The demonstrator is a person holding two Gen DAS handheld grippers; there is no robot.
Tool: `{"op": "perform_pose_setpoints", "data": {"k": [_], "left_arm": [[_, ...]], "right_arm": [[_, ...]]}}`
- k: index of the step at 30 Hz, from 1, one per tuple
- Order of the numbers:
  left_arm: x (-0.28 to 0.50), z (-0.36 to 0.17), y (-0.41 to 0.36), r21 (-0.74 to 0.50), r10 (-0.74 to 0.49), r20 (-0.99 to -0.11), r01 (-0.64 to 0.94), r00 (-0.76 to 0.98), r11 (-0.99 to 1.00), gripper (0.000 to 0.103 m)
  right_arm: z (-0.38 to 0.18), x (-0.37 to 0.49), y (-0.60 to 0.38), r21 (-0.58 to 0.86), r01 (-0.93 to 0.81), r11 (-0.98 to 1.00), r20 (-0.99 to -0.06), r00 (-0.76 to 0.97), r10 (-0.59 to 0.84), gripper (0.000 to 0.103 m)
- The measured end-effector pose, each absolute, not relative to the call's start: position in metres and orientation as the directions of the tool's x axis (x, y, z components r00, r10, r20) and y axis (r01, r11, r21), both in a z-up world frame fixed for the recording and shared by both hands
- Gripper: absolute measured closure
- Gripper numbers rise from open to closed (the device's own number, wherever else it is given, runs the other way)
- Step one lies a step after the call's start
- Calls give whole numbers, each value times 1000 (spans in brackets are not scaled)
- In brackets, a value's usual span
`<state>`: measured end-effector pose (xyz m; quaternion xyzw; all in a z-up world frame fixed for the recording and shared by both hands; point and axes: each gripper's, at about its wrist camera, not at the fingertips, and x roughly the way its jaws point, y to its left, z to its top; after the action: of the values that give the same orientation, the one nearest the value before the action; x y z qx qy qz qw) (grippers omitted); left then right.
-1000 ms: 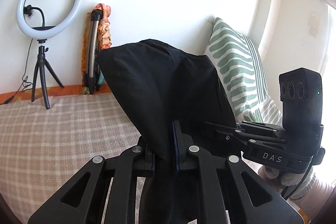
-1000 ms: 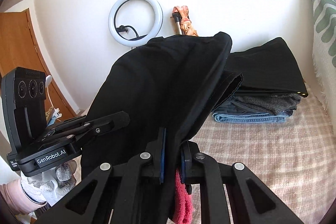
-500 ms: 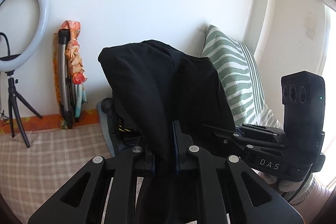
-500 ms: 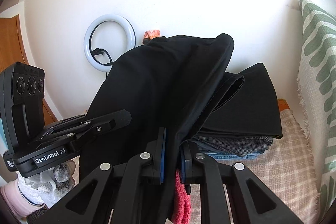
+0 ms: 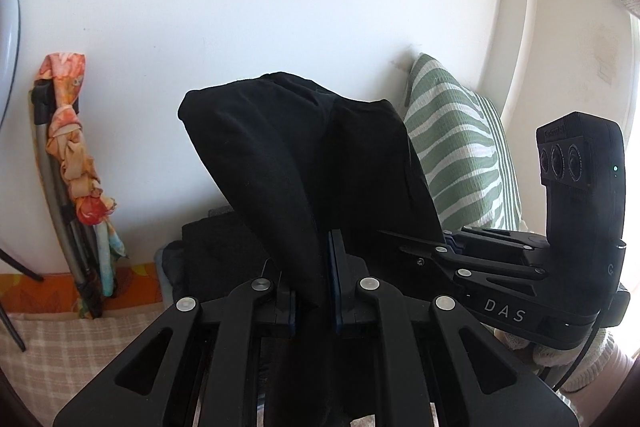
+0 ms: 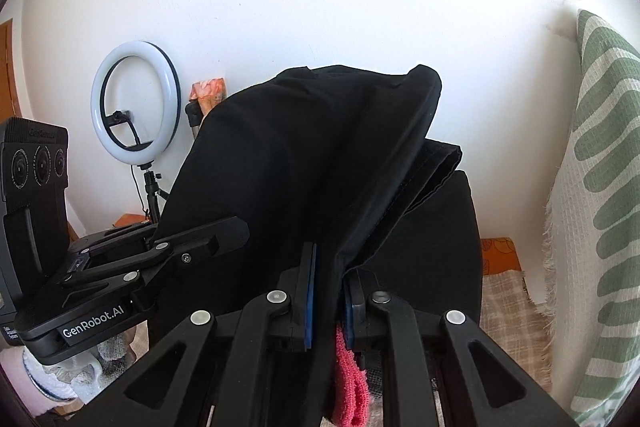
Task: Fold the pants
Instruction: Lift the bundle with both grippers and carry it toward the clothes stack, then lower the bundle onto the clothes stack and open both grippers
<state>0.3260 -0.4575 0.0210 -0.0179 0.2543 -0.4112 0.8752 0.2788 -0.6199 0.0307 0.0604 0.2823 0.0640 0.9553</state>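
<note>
In the left wrist view, our left gripper (image 5: 314,287) has its jaws clamped on a fold of the black pants (image 5: 304,163), which rise up and forward from the jaws as a bunched, matte mass held clear of the bed (image 5: 60,347). Our right gripper (image 5: 448,247) sits just beside it on the right, biting the same cloth, so neither hand is nearer than the other. Low behind the pants lies a stack of folded dark clothes (image 5: 208,259), with a green-striped pillow (image 5: 460,155) to the right. In the right wrist view, the right gripper (image 6: 330,287) is likewise closed on the pants (image 6: 300,155), whose hemmed edge (image 6: 432,171) runs diagonally up and right from the jaws; a pink scrap (image 6: 352,379) hangs below, perhaps a label or lining. The left gripper (image 6: 236,231) grips from the left, and the folded stack (image 6: 440,247) lies straight ahead beneath the cloth, likely where the pants should land.
</note>
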Motion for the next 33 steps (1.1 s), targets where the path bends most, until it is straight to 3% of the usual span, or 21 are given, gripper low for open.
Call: {"op": "perform_pose_setpoints", "data": {"k": [6, 13, 22, 24, 26, 30, 33], "left_arm": [[364, 0, -475, -258, -710, -464, 685, 531, 681, 93], [395, -27, -485, -188, -625, -535, 641, 569, 744, 90], [403, -33, -484, -123, -548, -571, 596, 612, 794, 85], [405, -32, -479, -110, -524, -570, 573, 633, 812, 80], [409, -28, -472, -109, -507, -564, 550, 652, 828, 61], [409, -17, -454, -149, -517, -555, 534, 652, 832, 58], [401, -12, -445, -143, -517, -551, 537, 655, 832, 51]], "right_arm": [[17, 321, -648, 152, -73, 986, -560, 815, 147, 94], [-18, 354, -663, 130, -31, 991, -614, 782, 105, 93], [-36, 365, -682, -3, 136, 991, -641, 760, -107, 73], [-34, 361, -687, -14, 162, 987, -635, 761, -133, 70], [-31, 356, -689, -22, 174, 985, -631, 761, -148, 68], [-27, 342, -687, -44, 188, 981, -624, 761, -174, 61], [-24, 331, -680, -47, 197, 979, -612, 770, -184, 44]]}}
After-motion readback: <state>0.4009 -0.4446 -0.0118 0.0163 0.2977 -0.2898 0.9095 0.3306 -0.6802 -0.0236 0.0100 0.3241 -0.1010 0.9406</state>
